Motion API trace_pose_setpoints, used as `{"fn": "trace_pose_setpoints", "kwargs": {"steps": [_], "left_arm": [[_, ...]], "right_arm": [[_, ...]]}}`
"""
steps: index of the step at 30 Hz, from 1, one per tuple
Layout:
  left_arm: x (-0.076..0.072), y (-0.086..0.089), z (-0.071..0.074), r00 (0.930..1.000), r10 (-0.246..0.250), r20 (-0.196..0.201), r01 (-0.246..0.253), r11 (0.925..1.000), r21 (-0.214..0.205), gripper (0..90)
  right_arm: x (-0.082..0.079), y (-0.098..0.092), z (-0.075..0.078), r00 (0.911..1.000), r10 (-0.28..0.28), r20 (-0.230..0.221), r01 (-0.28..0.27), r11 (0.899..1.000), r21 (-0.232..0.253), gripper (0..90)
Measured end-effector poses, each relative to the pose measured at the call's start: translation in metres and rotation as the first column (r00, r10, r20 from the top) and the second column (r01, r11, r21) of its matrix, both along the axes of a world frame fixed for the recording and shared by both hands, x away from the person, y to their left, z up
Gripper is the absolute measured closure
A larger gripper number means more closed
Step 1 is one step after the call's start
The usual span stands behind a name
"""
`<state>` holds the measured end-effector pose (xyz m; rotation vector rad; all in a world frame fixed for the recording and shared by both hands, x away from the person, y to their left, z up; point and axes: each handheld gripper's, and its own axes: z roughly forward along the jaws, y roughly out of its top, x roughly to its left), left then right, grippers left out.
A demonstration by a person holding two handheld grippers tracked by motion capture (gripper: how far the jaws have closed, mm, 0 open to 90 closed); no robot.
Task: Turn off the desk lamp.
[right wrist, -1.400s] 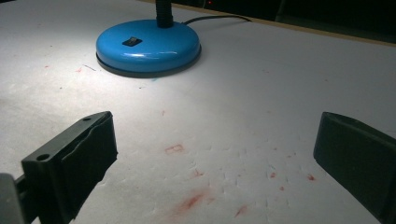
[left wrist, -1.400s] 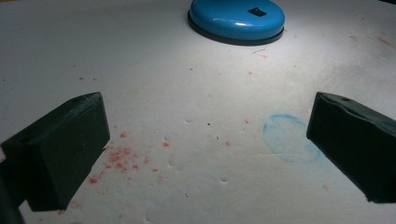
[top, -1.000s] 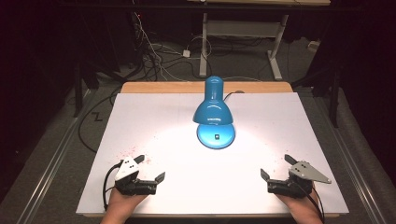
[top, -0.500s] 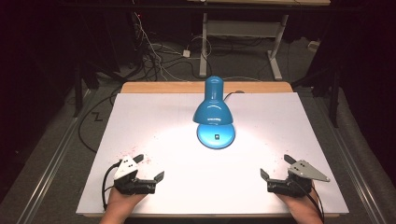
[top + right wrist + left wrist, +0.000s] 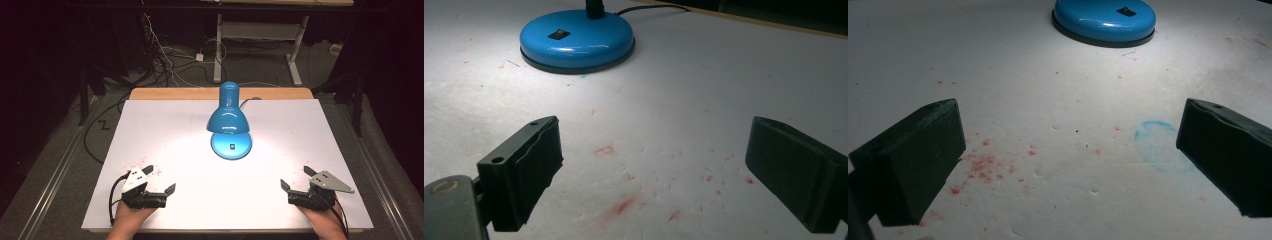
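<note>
Two grippers, left (image 5: 160,188) and right (image 5: 296,179), fingers spread, empty; lamp (image 5: 229,122) well ahead between them.

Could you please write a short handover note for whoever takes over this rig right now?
Left gripper: open, nothing between its jaws, at the near left of the white table.
Right gripper: open and holding nothing, near right; its jaws have just been closing a little.
Blue desk lamp: lit, standing mid-table, its base with the black switch ahead of both grippers, untouched.
Done: nothing yet.
Left: probably reach for the lamp.
</note>
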<state>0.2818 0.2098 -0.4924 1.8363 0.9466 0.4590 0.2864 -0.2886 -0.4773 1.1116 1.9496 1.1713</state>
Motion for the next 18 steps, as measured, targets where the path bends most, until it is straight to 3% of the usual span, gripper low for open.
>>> {"fn": "trace_pose_setpoints", "kwargs": {"steps": [18], "left_arm": [[-0.0002, 0.0004, 0.0005, 1.0000, -0.001, 0.005, 0.000, 1.0000, 0.004, 0.0]], "right_arm": [[0.0004, -0.0018, -0.0006, 1.0000, 0.006, -0.001, -0.006, 1.000, -0.010, 17.1]]}}
